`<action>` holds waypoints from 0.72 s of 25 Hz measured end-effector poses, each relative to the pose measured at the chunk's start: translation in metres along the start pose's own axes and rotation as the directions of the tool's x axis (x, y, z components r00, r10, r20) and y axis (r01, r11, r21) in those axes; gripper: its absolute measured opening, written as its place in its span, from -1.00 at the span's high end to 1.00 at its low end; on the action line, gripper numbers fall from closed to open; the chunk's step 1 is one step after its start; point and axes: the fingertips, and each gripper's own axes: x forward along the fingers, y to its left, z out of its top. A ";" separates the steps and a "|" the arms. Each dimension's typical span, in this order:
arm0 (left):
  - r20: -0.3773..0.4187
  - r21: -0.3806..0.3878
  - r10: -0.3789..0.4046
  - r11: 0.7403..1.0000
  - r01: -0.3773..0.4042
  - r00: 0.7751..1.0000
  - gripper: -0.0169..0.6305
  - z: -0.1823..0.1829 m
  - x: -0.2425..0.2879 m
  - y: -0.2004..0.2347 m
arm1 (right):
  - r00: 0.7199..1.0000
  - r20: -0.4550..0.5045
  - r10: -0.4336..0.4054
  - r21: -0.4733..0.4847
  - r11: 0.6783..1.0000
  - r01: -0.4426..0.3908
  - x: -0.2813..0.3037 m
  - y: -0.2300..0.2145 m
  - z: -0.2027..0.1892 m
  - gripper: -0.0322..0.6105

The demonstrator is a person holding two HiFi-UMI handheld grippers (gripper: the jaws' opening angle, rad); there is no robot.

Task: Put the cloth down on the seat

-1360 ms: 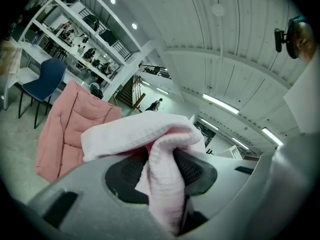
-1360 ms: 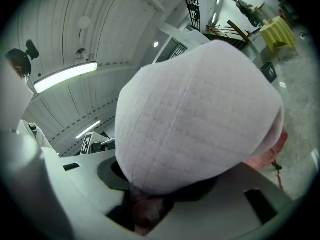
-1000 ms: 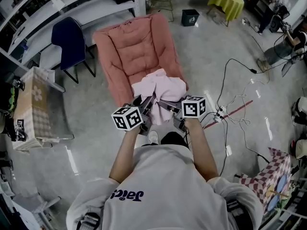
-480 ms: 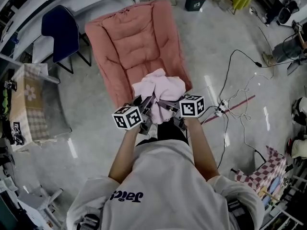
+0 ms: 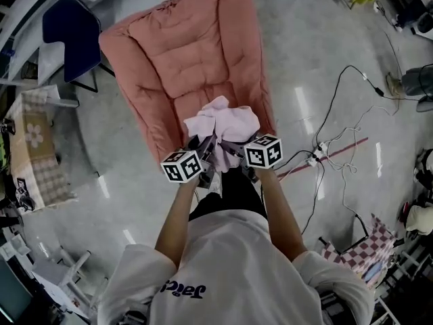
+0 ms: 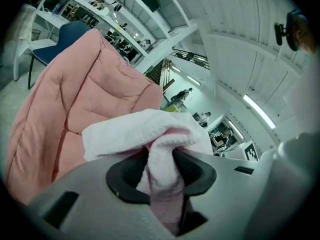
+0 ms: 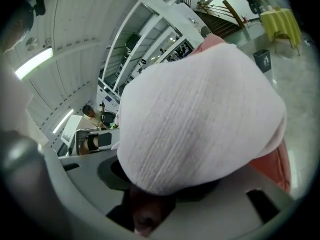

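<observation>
Head view: pink cloth (image 5: 223, 120) hung bunched over the padded seat (image 5: 193, 59) at its front edge, left tongs (image 6: 161, 170) and right tongs (image 7: 150, 196) both pinching it; not yet released.

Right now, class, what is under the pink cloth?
The seat: the cloth hangs over its front edge, held by the left gripper and right gripper. The patch beneath is covered, so whether they touch cannot be told.

Workshop-like lab hall, polished concrete floor (image 5: 352, 53), trailing cables (image 5: 331, 114), white storage shelving (image 6: 131, 15), ceiling strip lights (image 6: 257, 109).
</observation>
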 end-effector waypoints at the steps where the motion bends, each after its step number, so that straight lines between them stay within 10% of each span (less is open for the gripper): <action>1: -0.004 -0.003 0.009 1.000 -0.009 1.000 0.54 0.000 0.012 0.009 | 1.000 0.002 -0.003 0.007 1.000 0.003 0.007 -0.013 0.002 0.26; 18: -0.096 -0.116 0.152 0.980 -0.163 0.984 0.54 -0.100 0.153 0.188 | 0.984 -0.085 -0.156 0.154 0.974 0.168 0.124 -0.216 -0.086 0.20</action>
